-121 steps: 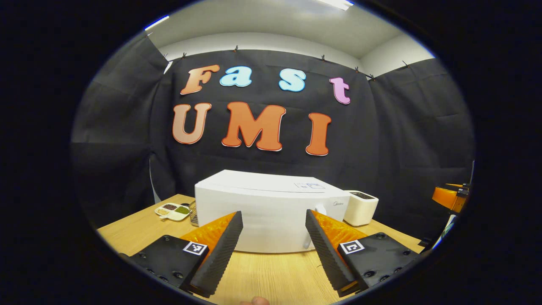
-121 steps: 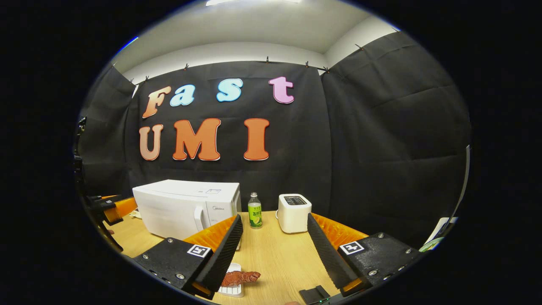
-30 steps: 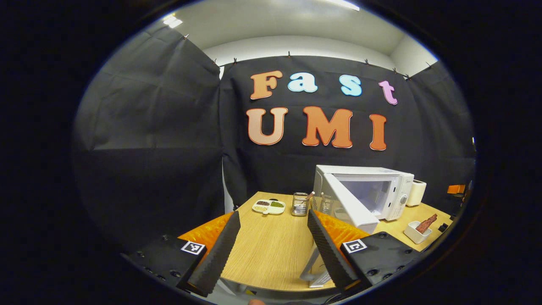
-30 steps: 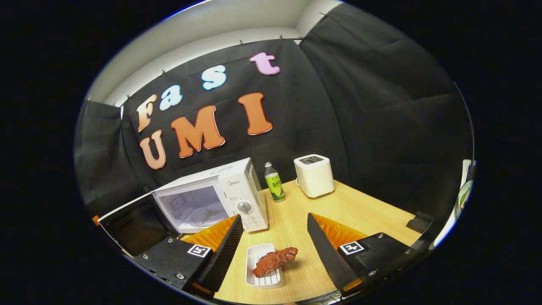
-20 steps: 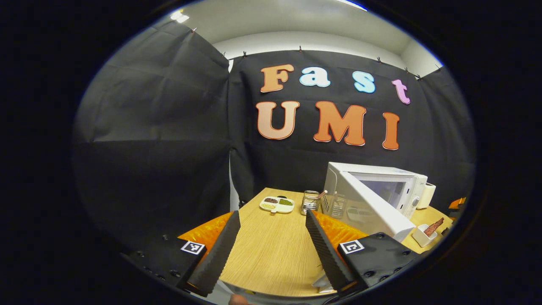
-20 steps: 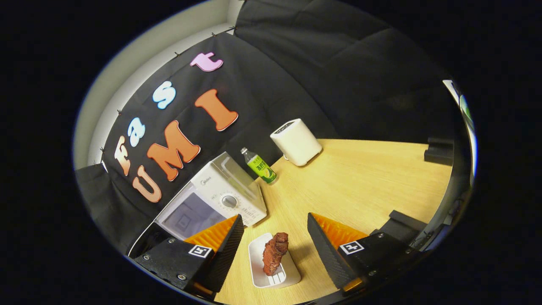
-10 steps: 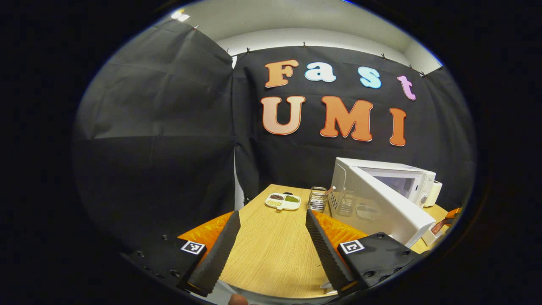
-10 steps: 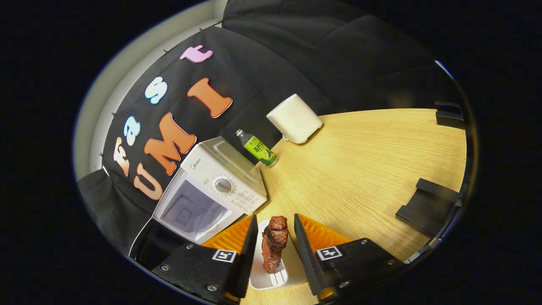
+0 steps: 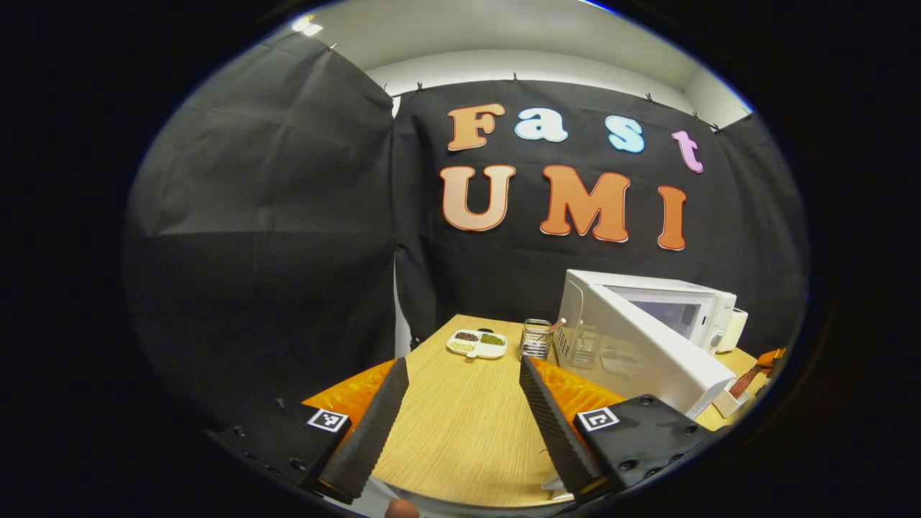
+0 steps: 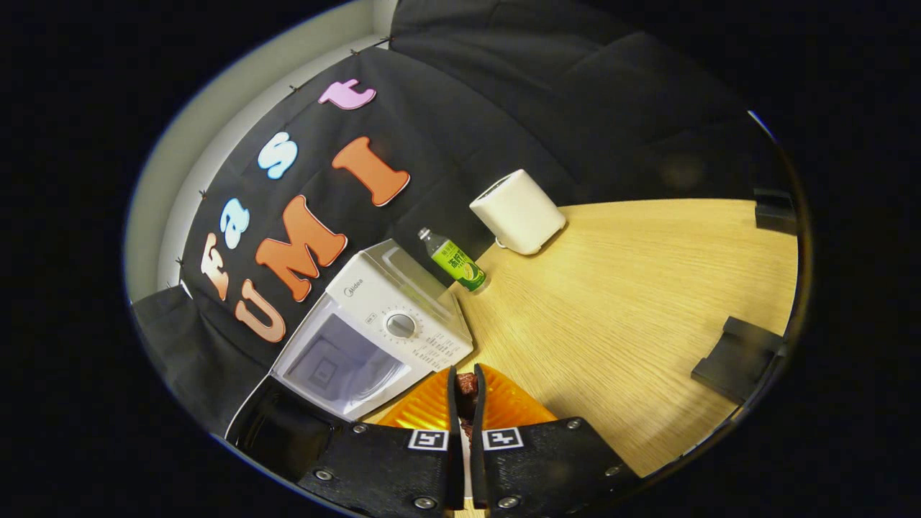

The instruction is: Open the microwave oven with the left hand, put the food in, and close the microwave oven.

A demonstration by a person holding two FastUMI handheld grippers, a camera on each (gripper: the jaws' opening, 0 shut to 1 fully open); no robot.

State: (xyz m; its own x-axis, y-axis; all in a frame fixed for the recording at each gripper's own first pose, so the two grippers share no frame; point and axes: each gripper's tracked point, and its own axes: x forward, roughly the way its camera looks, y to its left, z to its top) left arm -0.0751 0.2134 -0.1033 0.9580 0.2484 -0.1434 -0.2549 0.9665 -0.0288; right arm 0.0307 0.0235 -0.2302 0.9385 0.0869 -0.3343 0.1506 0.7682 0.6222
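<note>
The white microwave (image 10: pixel 388 316) stands on the wooden table (image 10: pixel 619 302) with its door (image 10: pixel 277 432) swung wide open and the cavity bare. My right gripper (image 10: pixel 465 375) is shut on the reddish-brown piece of meat (image 10: pixel 466 388), just in front of the microwave's control panel. In the left gripper view the microwave (image 9: pixel 691 302) and its open door (image 9: pixel 640 352) are to the right, with the white food dish (image 9: pixel 728 403) and the meat (image 9: pixel 748 378) at the far right edge. My left gripper (image 9: pixel 460 424) is open over the table, left of the door, holding nothing.
A green bottle (image 10: pixel 457 262) and a white toaster (image 10: pixel 518 211) stand right of the microwave. Black blocks (image 10: pixel 741 356) lie at the table's right edge. A divided condiment dish (image 9: pixel 476 344) and a wire holder (image 9: pixel 534 339) sit left of the microwave.
The microwave door, shut six seconds ago, now stands open. My right gripper came down over the dish and shut on the meat. The left gripper has barely moved lately.
</note>
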